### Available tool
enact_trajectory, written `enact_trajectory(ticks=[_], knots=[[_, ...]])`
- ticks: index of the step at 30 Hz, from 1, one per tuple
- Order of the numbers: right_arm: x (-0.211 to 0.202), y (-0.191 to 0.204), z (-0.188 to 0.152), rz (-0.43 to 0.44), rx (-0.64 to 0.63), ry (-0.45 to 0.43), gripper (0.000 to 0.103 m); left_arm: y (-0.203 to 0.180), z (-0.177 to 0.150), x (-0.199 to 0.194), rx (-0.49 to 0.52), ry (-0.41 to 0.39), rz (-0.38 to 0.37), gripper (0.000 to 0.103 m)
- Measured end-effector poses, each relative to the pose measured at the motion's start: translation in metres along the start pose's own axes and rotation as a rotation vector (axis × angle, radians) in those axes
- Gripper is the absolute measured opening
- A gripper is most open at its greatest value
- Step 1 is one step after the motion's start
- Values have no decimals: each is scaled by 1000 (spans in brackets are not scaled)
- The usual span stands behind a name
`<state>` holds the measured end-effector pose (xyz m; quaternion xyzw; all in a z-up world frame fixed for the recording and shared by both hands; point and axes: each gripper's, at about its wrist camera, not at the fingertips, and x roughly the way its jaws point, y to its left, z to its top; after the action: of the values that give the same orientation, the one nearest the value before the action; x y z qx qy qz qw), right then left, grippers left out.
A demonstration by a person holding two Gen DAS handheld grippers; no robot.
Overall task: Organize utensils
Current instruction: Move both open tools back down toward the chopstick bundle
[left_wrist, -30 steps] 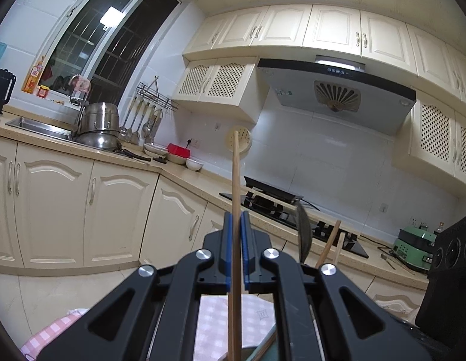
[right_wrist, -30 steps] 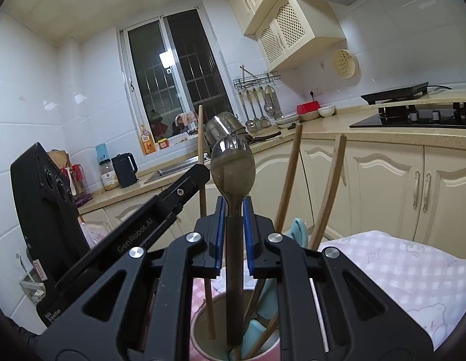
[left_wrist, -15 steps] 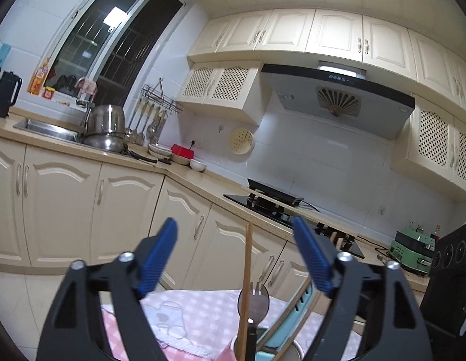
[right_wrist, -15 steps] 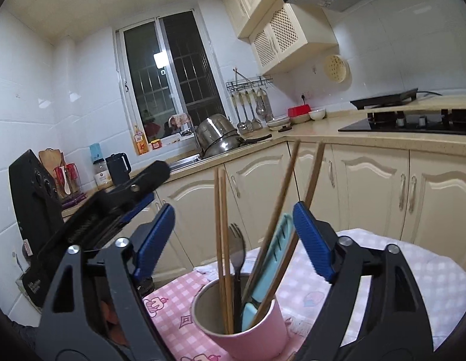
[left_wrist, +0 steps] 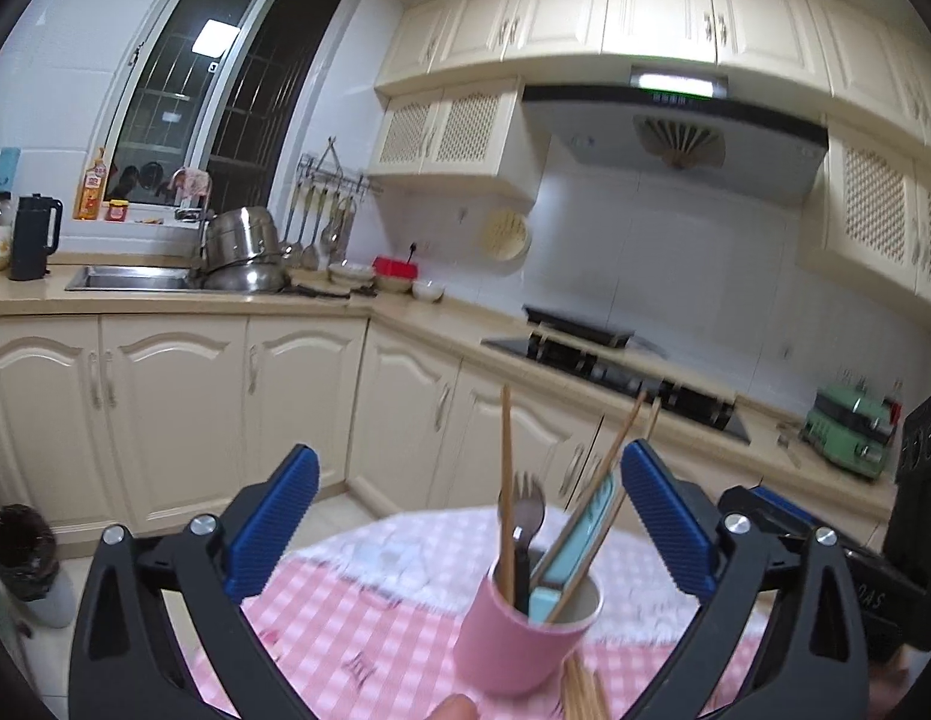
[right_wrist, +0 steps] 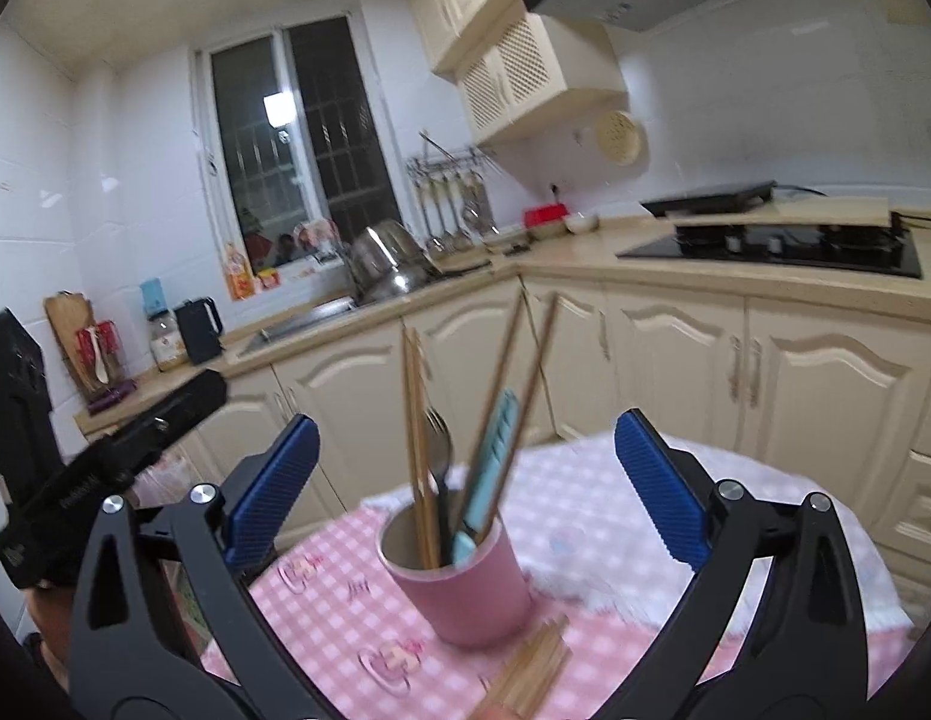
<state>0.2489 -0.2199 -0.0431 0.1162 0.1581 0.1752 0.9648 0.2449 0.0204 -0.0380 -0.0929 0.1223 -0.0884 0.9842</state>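
A pink cup (left_wrist: 521, 642) stands on the pink checked tablecloth (left_wrist: 357, 624); it also shows in the right wrist view (right_wrist: 468, 588). It holds wooden chopsticks (right_wrist: 418, 438), a metal spork (left_wrist: 522, 507) and a teal flat utensil (right_wrist: 492, 456). A bundle of loose wooden chopsticks (right_wrist: 528, 675) lies on the cloth just in front of the cup. My left gripper (left_wrist: 465, 522) is open and empty, above and behind the cup. My right gripper (right_wrist: 465, 480) is open and empty, with the cup seen between its fingers. The left gripper's body (right_wrist: 105, 468) shows at the left of the right wrist view.
Cream kitchen cabinets (left_wrist: 165, 396) run behind the table with a sink (left_wrist: 129, 279), steel pots (left_wrist: 243, 246) and a black hob (left_wrist: 615, 366). A black appliance (left_wrist: 921, 510) stands at the right edge. A bin with a black bag (left_wrist: 21, 558) sits on the floor at left.
Both grippers opened, letting go of the chopstick and the spork, which now stand in the cup. Both have pulled back and up from the cup.
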Motion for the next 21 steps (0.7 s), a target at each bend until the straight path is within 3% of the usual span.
enact_trajectory(ticks=[9,16,21], knots=[[-11,-11,-39,-117,14,236,97,-7,-33,-16,55,175,23,99],[0,-29,-87,-222,55,478,97,-14,-69,2,104,366,19,99],[7,-37,-114,-272,47,556,97,-21,-99,19,165,489,6,99]])
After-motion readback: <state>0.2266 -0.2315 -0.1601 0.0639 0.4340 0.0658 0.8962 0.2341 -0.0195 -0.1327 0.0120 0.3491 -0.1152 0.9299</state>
